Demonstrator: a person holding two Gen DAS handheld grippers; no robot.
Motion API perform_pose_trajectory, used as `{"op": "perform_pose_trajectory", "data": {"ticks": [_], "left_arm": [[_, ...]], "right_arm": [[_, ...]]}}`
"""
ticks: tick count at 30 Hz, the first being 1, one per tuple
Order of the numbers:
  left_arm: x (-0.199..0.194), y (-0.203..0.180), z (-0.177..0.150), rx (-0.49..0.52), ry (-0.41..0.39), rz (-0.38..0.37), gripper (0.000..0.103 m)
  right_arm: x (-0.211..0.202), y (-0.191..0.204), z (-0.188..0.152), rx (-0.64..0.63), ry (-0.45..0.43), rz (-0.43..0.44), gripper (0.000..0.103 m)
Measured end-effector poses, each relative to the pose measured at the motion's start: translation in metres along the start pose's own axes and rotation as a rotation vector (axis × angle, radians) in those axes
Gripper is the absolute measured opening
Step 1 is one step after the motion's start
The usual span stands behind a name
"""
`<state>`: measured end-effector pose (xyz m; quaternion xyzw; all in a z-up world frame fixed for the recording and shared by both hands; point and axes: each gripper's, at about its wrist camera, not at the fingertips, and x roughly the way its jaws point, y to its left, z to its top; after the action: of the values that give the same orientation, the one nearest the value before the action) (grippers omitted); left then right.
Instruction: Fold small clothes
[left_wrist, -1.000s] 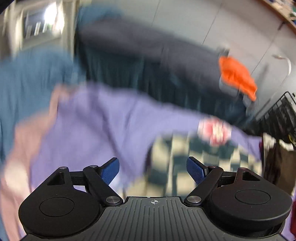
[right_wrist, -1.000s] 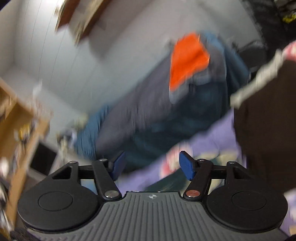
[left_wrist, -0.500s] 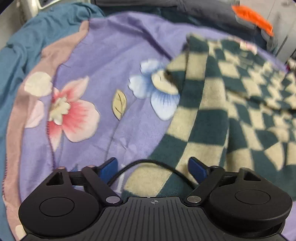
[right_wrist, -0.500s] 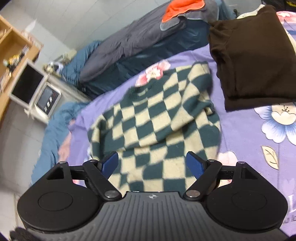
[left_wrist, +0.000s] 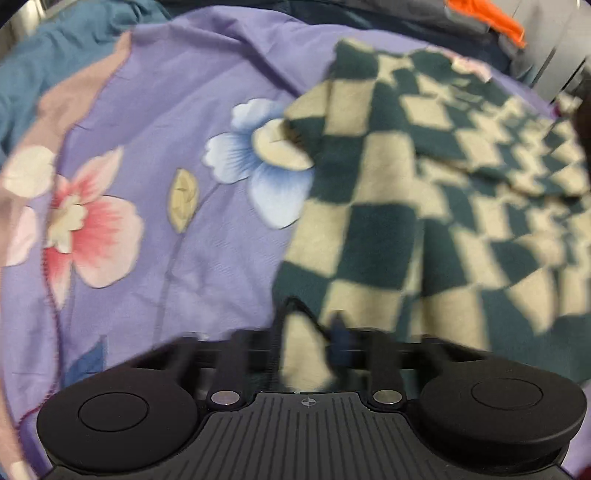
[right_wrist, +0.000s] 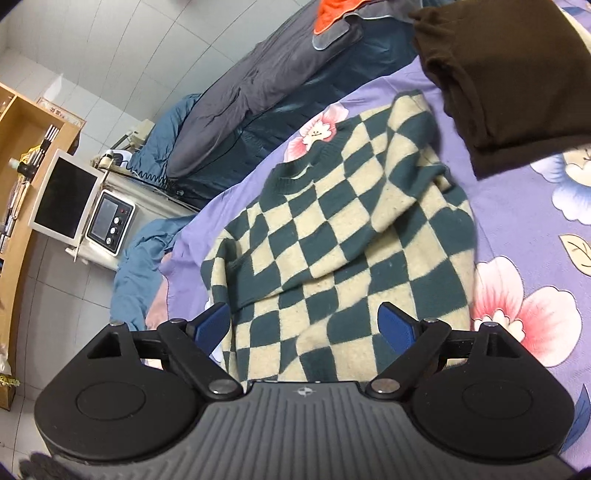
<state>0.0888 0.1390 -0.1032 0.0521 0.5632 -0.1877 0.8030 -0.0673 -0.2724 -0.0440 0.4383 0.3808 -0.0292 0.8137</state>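
My left gripper (left_wrist: 306, 350) had just been closing, clenched on the checked sweater's (right_wrist: 343, 236) hem at six o'clock. My right gripper (right_wrist: 304, 328) hung released over the sweater, on the flowered sheet (right_wrist: 524, 236).

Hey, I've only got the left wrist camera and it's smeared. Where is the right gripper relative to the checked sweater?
Observer: The right gripper hovers over the hem end of the checked sweater. Its jaws have just been opening and stand wide, with nothing pinched between them.
Operator: Any sleeve folded in yet?
Observer: Yes, one sleeve lies diagonally across the chest. I cannot make out the other.
Operator: What's near the far end?
Observer: A folded brown garment lies on the floral sheet, beside the sweater's shoulder, at the upper right of the right wrist view.
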Motion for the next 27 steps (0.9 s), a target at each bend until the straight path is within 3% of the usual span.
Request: {"op": "perform_pose_trajectory", "data": {"ticks": [3,8,10,12,13,14,15,17,20,23,25,27], "left_arm": [[-0.023,0.011,0.009,-0.003,-0.041,0.017,0.054],[-0.079,0.093,0.018,-0.249,-0.108,0.02,0.061],[-0.113,0.129,0.016,-0.312,-0.207,0.155,0.06],[-0.136,0.169,0.012,-0.327,-0.219,0.348,0.064],[-0.144,0.186,0.009,-0.346,-0.216,0.401,0.066],[-0.152,0.201,0.005,-0.355,-0.211,0.419,0.069],[-0.157,0.21,0.003,-0.37,-0.202,0.406,0.088],[-0.164,0.212,-0.003,-0.401,-0.22,0.339,0.103],[-0.152,0.179,-0.013,-0.328,-0.265,0.226,0.103],[-0.109,0.134,-0.022,-0.182,-0.191,0.159,0.103],[-0.079,0.103,-0.026,-0.046,-0.159,0.172,0.103],[-0.049,0.076,-0.03,0.123,-0.125,0.235,0.103]], "right_arm": [[-0.007,-0.002,0.0,0.01,-0.02,-0.002,0.089],[-0.017,-0.006,0.0,0.039,-0.035,0.009,0.089],[-0.021,-0.005,-0.002,0.022,-0.046,-0.005,0.089],[-0.022,-0.005,-0.004,0.011,-0.045,-0.014,0.089],[-0.02,-0.006,-0.005,0.018,-0.035,-0.012,0.089],[-0.016,-0.006,-0.005,0.022,-0.016,-0.005,0.089],[-0.012,-0.006,-0.006,0.019,0.006,-0.001,0.089],[-0.001,0.0,-0.009,0.001,0.047,-0.01,0.09],[0.014,0.011,-0.014,-0.013,0.083,0.004,0.09],[0.023,0.022,-0.017,-0.02,0.103,0.017,0.09],[0.024,0.028,-0.018,-0.039,0.113,0.023,0.091],[0.023,0.031,-0.02,-0.059,0.12,0.011,0.092]]}}
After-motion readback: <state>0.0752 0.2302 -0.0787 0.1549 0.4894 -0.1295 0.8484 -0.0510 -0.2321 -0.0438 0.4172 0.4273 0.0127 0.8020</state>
